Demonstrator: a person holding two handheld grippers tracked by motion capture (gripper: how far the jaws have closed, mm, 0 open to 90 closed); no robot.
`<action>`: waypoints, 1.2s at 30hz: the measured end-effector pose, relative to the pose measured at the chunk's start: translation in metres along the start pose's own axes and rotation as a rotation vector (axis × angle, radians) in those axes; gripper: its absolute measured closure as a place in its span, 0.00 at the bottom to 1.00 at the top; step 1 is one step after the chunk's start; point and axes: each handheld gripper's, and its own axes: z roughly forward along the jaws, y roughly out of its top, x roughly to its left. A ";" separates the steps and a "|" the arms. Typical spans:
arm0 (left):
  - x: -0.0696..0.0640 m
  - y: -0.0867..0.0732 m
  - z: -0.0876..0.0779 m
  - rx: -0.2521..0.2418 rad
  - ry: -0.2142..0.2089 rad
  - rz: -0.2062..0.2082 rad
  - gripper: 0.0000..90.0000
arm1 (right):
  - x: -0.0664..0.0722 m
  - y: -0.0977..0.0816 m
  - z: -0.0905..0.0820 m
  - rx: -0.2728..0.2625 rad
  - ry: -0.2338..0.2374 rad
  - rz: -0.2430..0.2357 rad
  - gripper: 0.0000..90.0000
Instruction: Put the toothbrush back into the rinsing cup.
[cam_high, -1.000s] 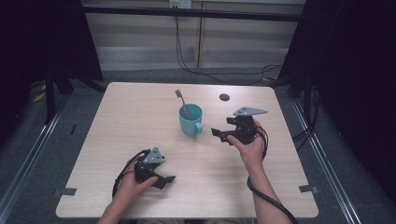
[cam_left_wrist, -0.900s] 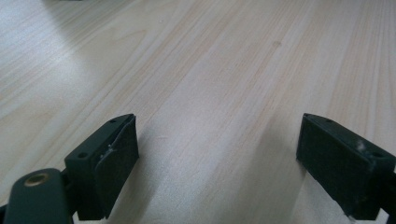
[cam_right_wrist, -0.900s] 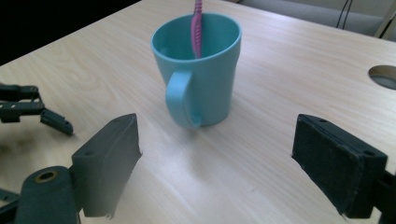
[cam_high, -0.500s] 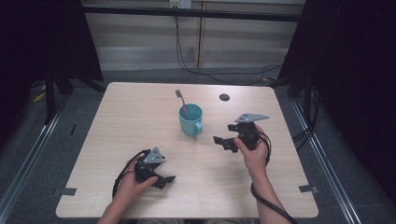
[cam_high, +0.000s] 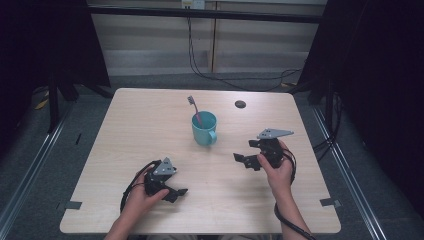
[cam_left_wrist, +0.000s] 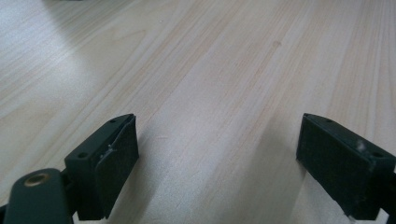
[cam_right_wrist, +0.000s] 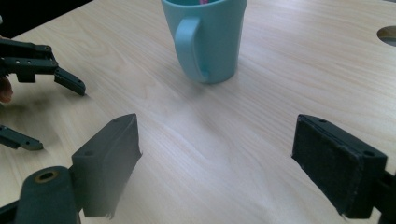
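Right gripper (cam_high: 246, 159) hangs right of the mug (cam_high: 204, 128), jaws spread wide and empty, mug handle facing them. The mug stands mid-table with a toothbrush (cam_high: 193, 107) leaning in it. Left gripper (cam_high: 177, 192) sits near-left, spread too, over bare table (cam_high: 125, 120). Risk: a careless nudge on that handle could tip the mug and spill the toothbrush.

Teal mug (cam_high: 204, 128), pale woodgrain table (cam_high: 150, 130)
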 end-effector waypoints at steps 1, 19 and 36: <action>0.000 0.000 0.000 0.000 0.000 0.000 0.14 | 0.000 0.000 0.000 0.000 0.000 0.000 0.16; 0.000 0.000 0.000 0.000 0.000 0.000 0.14 | -0.001 -0.020 -0.010 0.032 -0.013 -0.022 0.16; 0.000 0.000 0.000 0.000 0.000 0.000 0.14 | -0.005 -0.036 -0.016 0.041 -0.015 -0.016 0.16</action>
